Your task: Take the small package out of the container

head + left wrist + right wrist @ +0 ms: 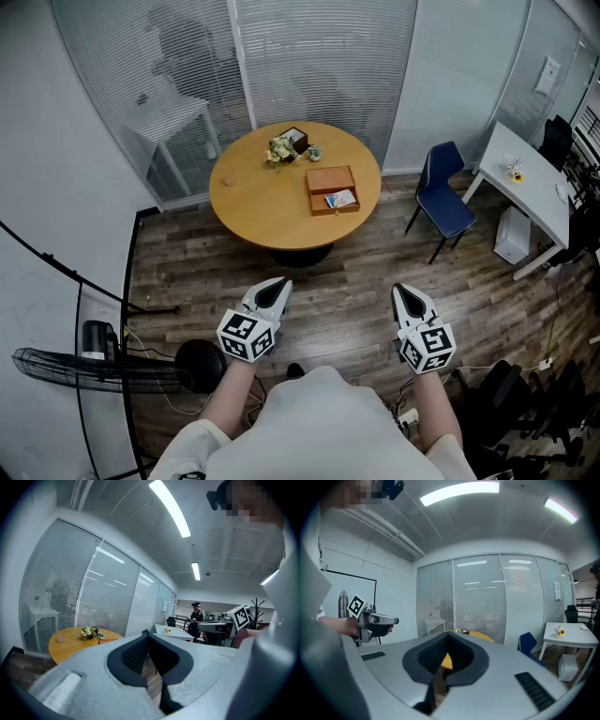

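Note:
An open brown box, the container (332, 190), lies on the right part of a round wooden table (253, 202). Inside its near half rests a small white and blue package (340, 199). Both grippers hang well short of the table, over the wooden floor close to my body. The left gripper (277, 286) is shut with nothing in it; its tips (146, 633) meet. The right gripper (401, 292) is also shut and empty, tips together (449, 633). In the left gripper view the table (70, 641) shows far off at the left.
A small flower arrangement (281, 147) sits at the table's far side. A blue chair (443, 192) and a white desk (525, 183) stand to the right. A black fan (94, 366) stands at my left. Glass walls with blinds close the back. A person (195, 620) stands in the distance.

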Demonstrator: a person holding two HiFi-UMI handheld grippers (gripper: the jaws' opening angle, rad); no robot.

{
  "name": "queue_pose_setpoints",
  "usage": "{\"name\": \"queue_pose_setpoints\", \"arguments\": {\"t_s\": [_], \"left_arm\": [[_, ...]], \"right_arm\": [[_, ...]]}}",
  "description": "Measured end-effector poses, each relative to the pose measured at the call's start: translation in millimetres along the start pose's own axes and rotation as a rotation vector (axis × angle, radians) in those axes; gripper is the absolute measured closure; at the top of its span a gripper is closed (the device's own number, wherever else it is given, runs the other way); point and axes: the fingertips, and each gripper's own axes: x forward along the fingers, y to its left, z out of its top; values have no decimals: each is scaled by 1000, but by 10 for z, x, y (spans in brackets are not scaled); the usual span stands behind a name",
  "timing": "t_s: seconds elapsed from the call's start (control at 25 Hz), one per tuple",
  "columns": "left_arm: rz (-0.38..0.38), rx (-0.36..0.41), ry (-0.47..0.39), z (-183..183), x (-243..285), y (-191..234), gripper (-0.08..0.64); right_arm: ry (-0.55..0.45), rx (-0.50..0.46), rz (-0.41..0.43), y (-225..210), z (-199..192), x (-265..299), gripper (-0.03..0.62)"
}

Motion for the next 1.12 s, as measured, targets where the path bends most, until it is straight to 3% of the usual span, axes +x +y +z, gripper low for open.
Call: {"name": "queue_pose_setpoints", "arguments": {"t_s": [0.68,1.12], "left_arm": [[-18,-21,12,-76,62,26,541],[6,-25,7,-117,52,257,538]], "right_arm": [[2,-44,15,126,48,50,591],[27,20,-5,168,-107,187,591]]}}
